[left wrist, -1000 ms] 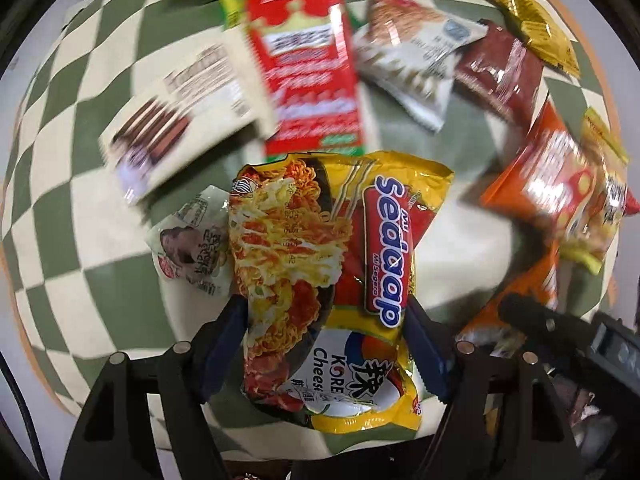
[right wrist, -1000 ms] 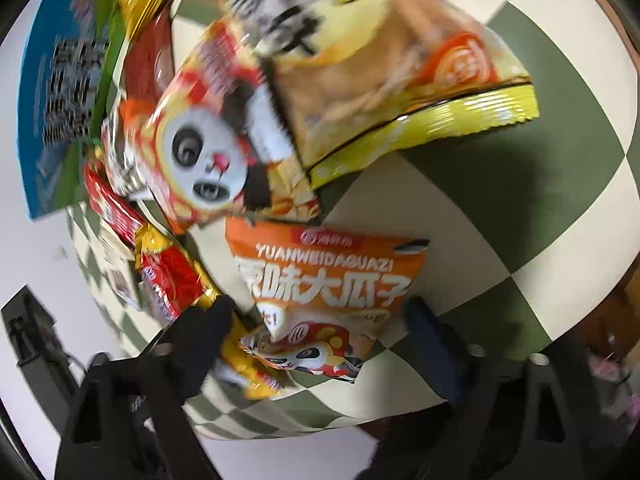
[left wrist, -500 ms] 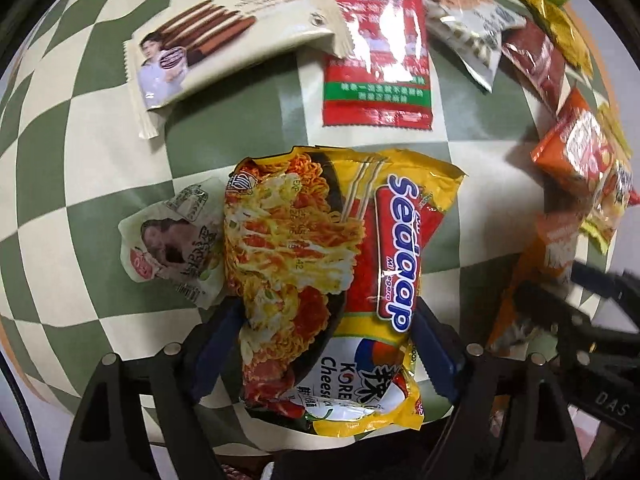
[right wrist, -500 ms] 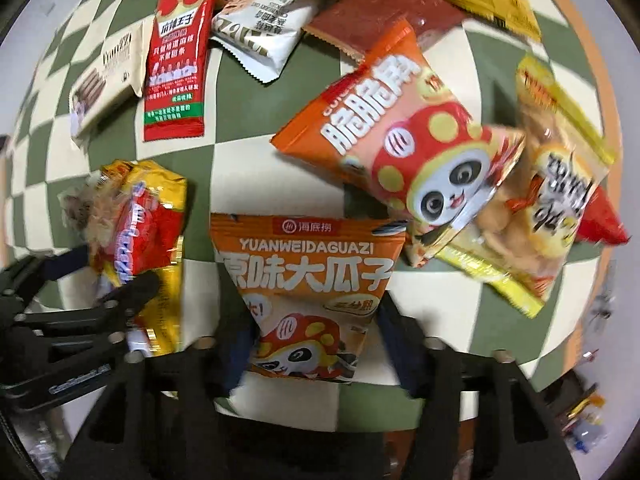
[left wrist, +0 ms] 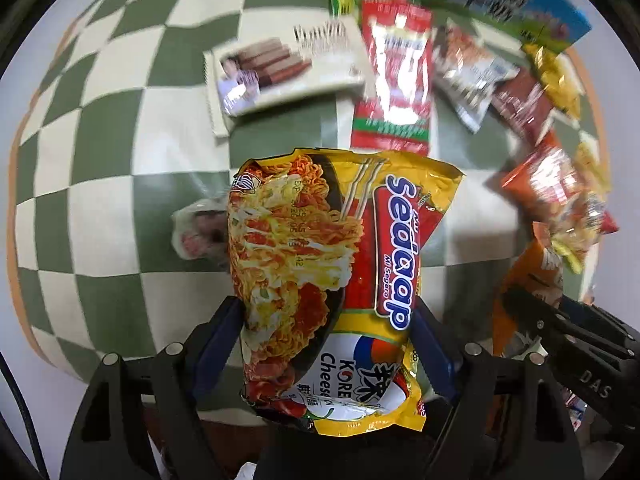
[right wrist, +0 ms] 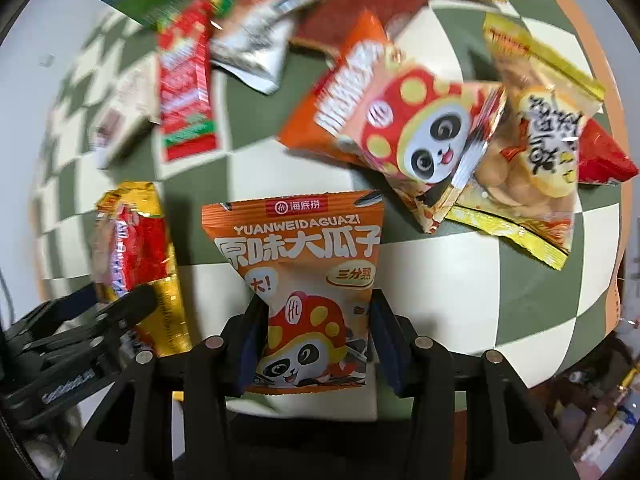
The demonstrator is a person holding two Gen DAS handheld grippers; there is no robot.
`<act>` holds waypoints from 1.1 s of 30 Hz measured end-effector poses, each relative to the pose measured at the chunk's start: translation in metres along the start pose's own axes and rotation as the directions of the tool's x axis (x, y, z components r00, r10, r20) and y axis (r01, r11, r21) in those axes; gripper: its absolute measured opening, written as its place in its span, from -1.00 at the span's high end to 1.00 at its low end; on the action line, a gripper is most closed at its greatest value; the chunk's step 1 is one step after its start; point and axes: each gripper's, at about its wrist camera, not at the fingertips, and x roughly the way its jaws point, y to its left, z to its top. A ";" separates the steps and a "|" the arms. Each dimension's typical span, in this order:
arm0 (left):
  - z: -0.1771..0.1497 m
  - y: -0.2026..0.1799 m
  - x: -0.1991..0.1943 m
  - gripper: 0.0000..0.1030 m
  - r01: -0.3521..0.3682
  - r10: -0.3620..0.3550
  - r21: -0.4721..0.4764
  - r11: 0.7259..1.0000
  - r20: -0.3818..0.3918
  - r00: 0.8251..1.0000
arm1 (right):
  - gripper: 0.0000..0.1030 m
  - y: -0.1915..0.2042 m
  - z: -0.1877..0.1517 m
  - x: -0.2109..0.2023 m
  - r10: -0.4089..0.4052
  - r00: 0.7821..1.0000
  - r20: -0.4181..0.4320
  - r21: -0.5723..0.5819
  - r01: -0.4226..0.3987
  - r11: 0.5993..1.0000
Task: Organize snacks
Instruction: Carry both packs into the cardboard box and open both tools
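Looking down my left hand-held gripper (left wrist: 326, 344), its blue pads press both sides of a yellow noodle packet (left wrist: 336, 280) reading "Sedaap" and "Cheese", held above the green-and-cream checkered table (left wrist: 100, 140), where a blurred cream wafer pack (left wrist: 280, 76) and a red sachet (left wrist: 396, 72) lie further off. Looking down my right hand-held gripper (right wrist: 316, 340), the jaws are closing on an orange packet (right wrist: 300, 264) marked "YUANWEIDAGUAZI", pads at its lower edges, with an orange panda bag (right wrist: 404, 116) and a yellow-edged snack bag (right wrist: 532, 148) lying beyond it on the table.
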 end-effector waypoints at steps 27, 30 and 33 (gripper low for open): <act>0.360 -0.071 -0.106 -0.34 0.107 -0.110 0.025 0.994 0.213 0.971 | 0.00 0.012 0.354 -0.168 0.099 0.952 0.291 -0.145 -0.059 0.988; 0.395 -0.075 -0.077 -0.29 0.101 -0.107 0.048 0.994 0.162 0.981 | 0.00 0.013 0.399 -0.137 0.059 0.968 0.244 -0.144 -0.024 0.989; 0.415 -0.075 -0.052 -0.29 0.072 -0.076 0.039 0.997 0.127 0.989 | 0.00 0.011 0.435 -0.106 0.026 0.980 0.198 -0.131 0.001 0.991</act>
